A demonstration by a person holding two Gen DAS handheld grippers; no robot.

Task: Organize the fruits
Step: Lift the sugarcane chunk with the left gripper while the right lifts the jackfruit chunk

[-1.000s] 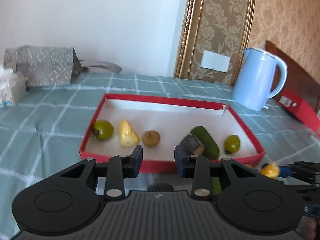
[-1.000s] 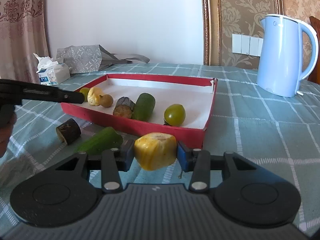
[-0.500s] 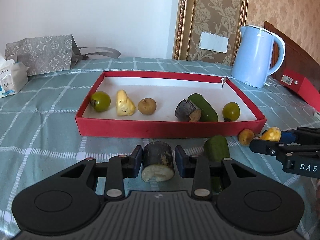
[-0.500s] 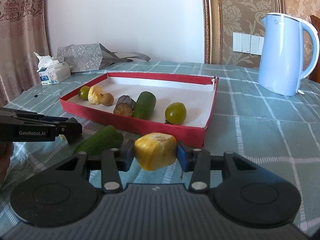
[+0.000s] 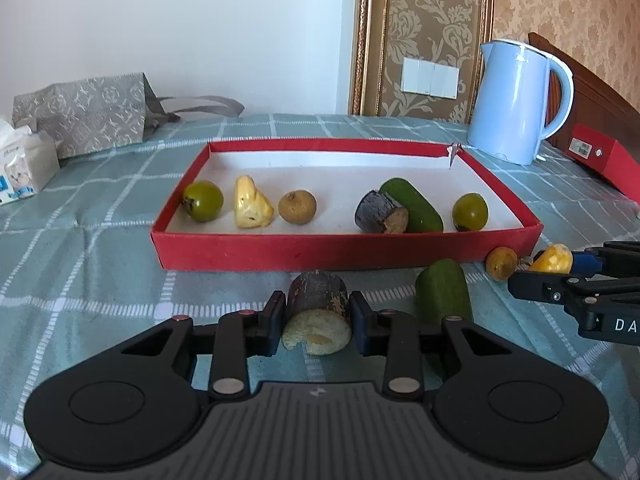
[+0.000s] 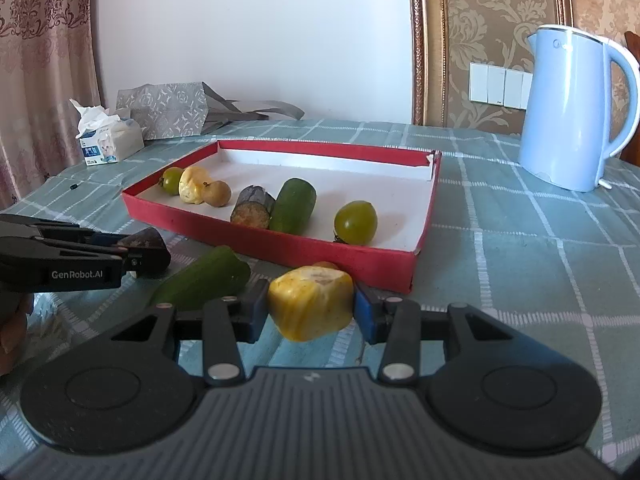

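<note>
Two round green fruits (image 5: 203,201) (image 5: 470,211), three green cucumber pieces (image 5: 412,205) (image 5: 443,291) (image 6: 201,283), two dark-skinned cylinder chunks (image 5: 381,213) (image 5: 318,311), two small brown round fruits (image 5: 297,207) (image 5: 501,263), two yellow fruit pieces (image 5: 251,208) (image 6: 311,302), one shallow red cardboard tray (image 5: 280,246), one pale blue electric kettle (image 5: 513,102), two black two-finger grippers (image 5: 318,318) (image 6: 310,310)

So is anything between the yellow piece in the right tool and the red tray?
Only the tray's near wall; the yellow piece in the right tool must clear it. A small brown fruit sits just behind the piece.
</note>
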